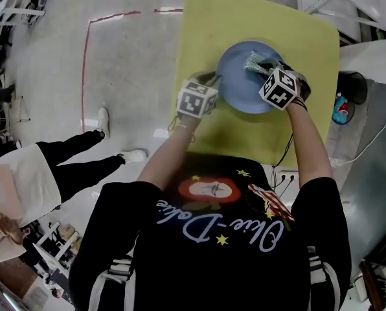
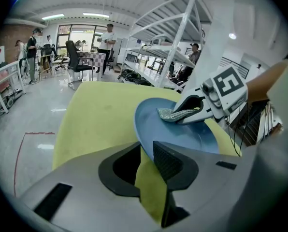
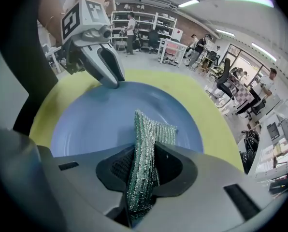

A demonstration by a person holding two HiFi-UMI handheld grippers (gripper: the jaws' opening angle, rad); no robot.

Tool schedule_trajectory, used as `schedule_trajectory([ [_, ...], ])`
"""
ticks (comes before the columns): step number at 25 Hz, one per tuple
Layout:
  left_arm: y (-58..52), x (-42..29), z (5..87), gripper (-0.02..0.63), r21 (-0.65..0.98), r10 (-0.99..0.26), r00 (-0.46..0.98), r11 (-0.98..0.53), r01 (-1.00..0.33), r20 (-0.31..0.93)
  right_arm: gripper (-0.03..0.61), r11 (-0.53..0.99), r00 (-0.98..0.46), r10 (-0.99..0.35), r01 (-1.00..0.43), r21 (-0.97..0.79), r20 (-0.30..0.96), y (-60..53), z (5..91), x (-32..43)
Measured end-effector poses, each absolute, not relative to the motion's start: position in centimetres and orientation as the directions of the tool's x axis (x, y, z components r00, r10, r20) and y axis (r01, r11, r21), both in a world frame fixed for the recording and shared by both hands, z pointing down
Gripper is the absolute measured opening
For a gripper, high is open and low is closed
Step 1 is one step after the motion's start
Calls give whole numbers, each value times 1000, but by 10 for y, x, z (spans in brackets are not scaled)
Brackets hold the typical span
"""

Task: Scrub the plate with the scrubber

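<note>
Blue plate lay just under the right gripper, whose jaws squeezed the scrubber; the left gripper pinched its left rim.

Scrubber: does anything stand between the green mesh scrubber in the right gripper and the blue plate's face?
Nothing visible does. The green mesh scrubber, clamped in the right gripper, faces bare surface of the round blue plate; the left gripper grips only its rim.
</note>
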State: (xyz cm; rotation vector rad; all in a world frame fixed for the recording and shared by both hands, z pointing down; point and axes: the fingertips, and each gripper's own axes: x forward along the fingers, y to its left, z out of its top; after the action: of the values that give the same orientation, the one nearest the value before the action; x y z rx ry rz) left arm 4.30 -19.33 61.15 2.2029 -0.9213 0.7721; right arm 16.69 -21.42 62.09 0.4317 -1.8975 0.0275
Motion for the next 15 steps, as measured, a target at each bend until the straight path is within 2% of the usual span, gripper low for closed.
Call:
schedule_trajectory([
  [15, -193, 45, 610, 77, 324, -415, 597, -560, -762, 687, 72, 894, -311, -249, -439, 93, 917, -157, 623, 172],
])
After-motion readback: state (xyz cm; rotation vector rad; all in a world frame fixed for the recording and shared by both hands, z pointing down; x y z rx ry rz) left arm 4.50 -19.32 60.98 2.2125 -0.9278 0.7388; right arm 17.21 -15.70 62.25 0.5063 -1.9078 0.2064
